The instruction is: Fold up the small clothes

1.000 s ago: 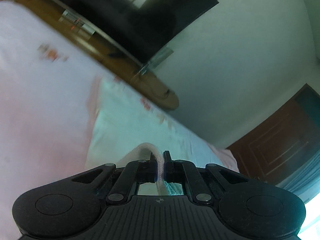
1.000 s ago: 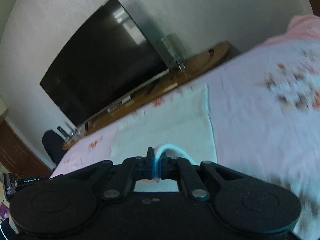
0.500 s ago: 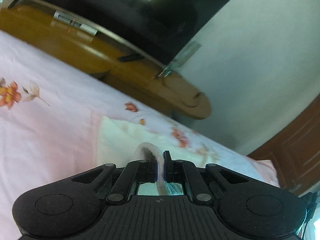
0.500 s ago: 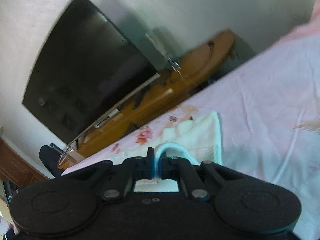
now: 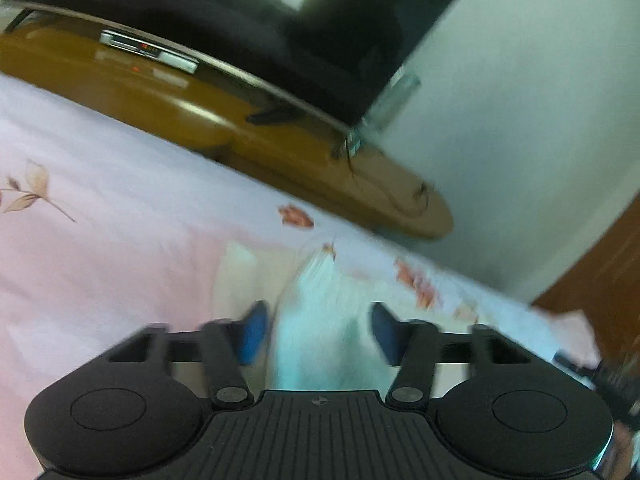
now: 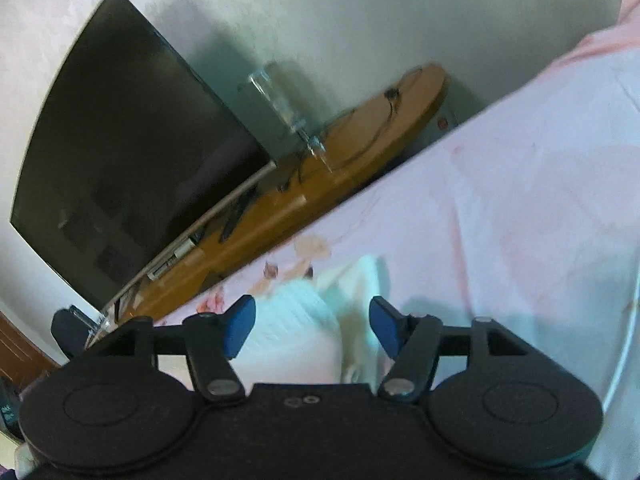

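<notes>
**Both grippers let go, cloth lying on the bed**

So from where I'm standing, the small white cloth (image 5: pixel 320 320) is down on the pink floral bedsheet (image 5: pixel 100 272), near the foot end of the bed, the side facing the TV stand (image 5: pixel 280 152). It's hard to say what garment it is, both views are smeared with motion blur, but it looks like a soft ribbed or terry piece, bunched up in a hump right in front of each camera

The left gripper (image 5: pixel 318 330) has its jaws spread wide, blue pads on either side of the cloth and not pinching it. Same for the right gripper (image 6: pixel 312 326): jaws apart, the white cloth (image 6: pixel 296 328) sitting loose between the pads. In the right view a flatter cream layer (image 6: pixel 360 280) shows just beside the hump, so my guess is one edge is lying over the rest, which would fit a fold being laid down

Why both open at this spot? I'd say the two corners are meant to land together along the far edge so the layers line up. Both grippers sit low and close to the sheet, so the fabric has little room to flop

The dark TV (image 6: pixel 120 152) and the wooden stand behind are just background here
</notes>
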`<move>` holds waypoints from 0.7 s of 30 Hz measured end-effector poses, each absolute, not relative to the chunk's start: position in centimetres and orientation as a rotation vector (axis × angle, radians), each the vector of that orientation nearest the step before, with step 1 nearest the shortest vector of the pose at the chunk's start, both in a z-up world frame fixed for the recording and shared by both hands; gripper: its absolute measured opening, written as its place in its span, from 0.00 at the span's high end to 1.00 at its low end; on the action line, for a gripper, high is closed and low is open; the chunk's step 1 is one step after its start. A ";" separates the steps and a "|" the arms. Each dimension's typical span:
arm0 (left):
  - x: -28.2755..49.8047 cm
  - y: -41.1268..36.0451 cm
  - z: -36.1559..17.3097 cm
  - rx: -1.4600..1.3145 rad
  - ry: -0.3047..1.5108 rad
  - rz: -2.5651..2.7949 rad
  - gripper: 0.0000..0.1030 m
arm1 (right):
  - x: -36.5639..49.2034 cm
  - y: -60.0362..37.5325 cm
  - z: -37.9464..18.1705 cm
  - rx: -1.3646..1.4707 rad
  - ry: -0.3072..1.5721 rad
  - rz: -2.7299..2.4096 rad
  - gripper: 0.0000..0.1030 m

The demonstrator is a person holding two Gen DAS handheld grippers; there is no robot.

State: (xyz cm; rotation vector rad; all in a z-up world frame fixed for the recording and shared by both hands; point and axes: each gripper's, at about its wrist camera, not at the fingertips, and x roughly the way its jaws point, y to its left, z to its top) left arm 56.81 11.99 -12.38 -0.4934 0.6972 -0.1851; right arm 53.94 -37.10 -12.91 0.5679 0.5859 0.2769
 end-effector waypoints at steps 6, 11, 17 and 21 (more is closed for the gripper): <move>57.4 11.1 -12.2 -0.399 0.712 -0.180 0.66 | 54.9 -35.0 -12.4 0.353 0.630 0.305 0.66; 57.4 11.6 -12.2 -0.379 0.717 -0.166 0.95 | 56.3 -32.4 -12.9 0.154 0.692 0.297 0.78; 56.3 11.2 -12.3 -0.351 0.669 -0.174 0.97 | 56.2 -31.5 -12.6 0.070 0.658 0.303 0.95; 56.4 11.2 -12.1 -0.335 0.670 -0.157 0.96 | 56.0 -31.8 -12.2 0.083 0.642 0.292 0.88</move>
